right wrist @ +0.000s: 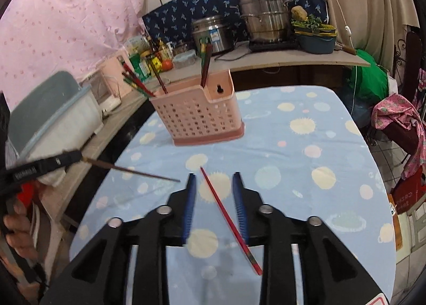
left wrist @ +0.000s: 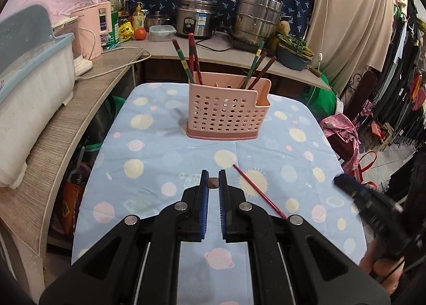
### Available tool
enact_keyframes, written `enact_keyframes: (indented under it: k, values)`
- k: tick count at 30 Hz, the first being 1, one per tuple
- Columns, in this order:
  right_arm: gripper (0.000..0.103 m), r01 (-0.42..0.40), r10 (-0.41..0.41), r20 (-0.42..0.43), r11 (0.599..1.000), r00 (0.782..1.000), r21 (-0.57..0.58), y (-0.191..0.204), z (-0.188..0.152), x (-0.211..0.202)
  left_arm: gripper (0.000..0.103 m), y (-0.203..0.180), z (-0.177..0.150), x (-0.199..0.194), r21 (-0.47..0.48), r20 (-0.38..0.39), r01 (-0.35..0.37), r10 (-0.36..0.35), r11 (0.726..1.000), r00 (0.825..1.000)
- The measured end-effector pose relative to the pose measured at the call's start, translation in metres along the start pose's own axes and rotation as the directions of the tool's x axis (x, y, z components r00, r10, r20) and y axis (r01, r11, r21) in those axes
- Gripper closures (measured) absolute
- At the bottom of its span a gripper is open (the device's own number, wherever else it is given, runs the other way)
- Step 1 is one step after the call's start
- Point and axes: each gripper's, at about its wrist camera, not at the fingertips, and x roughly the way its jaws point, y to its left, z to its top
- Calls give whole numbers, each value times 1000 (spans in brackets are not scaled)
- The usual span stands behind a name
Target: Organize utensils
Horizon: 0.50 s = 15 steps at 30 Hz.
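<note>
Red chopstick (right wrist: 226, 214): lies on the planet-print tablecloth (right wrist: 306, 172). In the right wrist view it runs slantwise from 11 o'clock to 5 o'clock in the gap between the fingers of the right gripper (right wrist: 213, 174). Neither blue pad touches it, and the jaws stand apart at a moderate width. In the left wrist view the same chopstick (left wrist: 259, 190) sits at 2 o'clock from the left gripper (left wrist: 213, 172), just beside its right finger.

Dark chopstick (left wrist: 213, 182): pinched end-on between the narrow jaws of the left gripper. From the right wrist view its shaft (right wrist: 138, 170) sticks out of the left gripper (right wrist: 77, 156) towards 3 o'clock, clear of the cloth, and its tip ends near the right gripper's left finger.

Pose: both grippers point obliquely down over the near half of the table. The left hand (right wrist: 16, 227) grasps its handle at 8 o'clock. The right gripper (left wrist: 343, 181) appears blurred at 3 o'clock in the left wrist view.

Surroundings: the pink perforated holder (left wrist: 223, 108) stands upright at 12 o'clock on the far half of the cloth, well apart from both grippers. Several chopsticks (left wrist: 191, 57) stand in its two end sections. Bare cloth lies between the holder and the grippers. A wood-grain counter (left wrist: 53, 129) borders the table's left edge; the right edge drops to the floor.
</note>
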Motion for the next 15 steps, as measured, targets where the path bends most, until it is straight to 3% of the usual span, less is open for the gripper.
enact_keyframes:
  k: [6, 15]
  values:
    - [62, 42, -43, -170, 999, 984, -10, -26, -56, 37, 96, 8, -14, -7, -25, -16, 5, -5, 1000, 1000]
    - [85, 87, -102, -217, 993, 971, -79, -24, -79, 55, 96, 2, -26, -14, -26, -35, 7, -8, 1000, 999]
